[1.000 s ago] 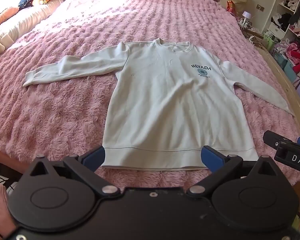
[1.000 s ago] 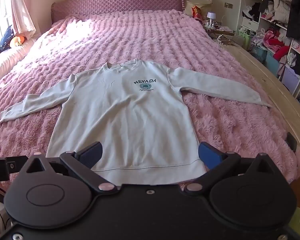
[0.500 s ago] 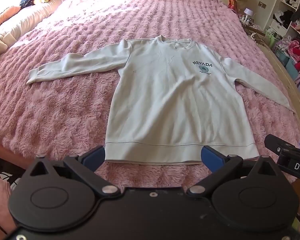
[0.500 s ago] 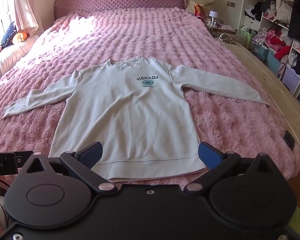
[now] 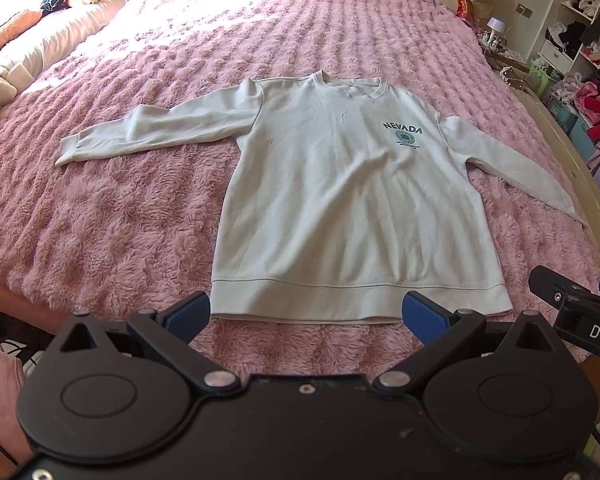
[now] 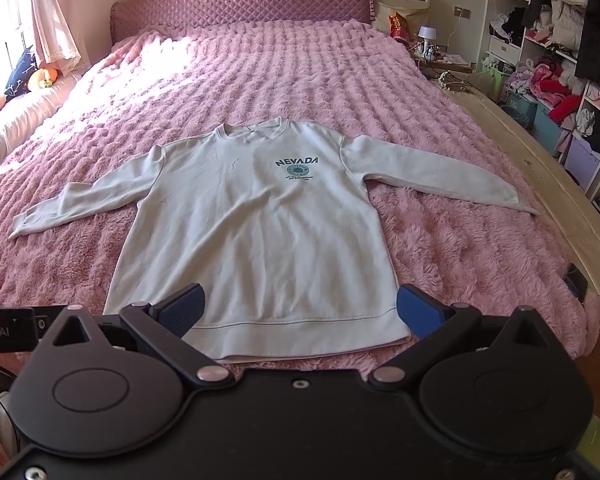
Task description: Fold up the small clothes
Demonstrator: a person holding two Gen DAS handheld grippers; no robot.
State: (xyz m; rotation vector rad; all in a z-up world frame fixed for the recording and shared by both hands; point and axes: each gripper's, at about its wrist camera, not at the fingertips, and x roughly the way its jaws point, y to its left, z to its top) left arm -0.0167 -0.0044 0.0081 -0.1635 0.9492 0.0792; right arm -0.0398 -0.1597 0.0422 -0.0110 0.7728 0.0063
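Note:
A pale grey long-sleeved sweatshirt (image 5: 352,200) with a green "NEVADA" print lies flat and face up on the pink fluffy bed, both sleeves spread out; it also shows in the right wrist view (image 6: 260,232). My left gripper (image 5: 306,314) is open and empty, held above the bed just in front of the hem. My right gripper (image 6: 298,308) is open and empty, over the hem band. The right gripper's tip (image 5: 572,300) shows at the right edge of the left wrist view.
The pink bedspread (image 6: 260,72) covers the bed up to a quilted purple headboard (image 6: 240,0). A wooden bed edge (image 6: 540,184) runs along the right. Shelves with clothes (image 6: 560,60) stand at the right; pillows and toys (image 5: 40,20) lie at the left.
Both grippers have risen and pulled back a little from the sweatshirt, so its hem now shows fully ahead of the fingers. The sweatshirt has not moved.

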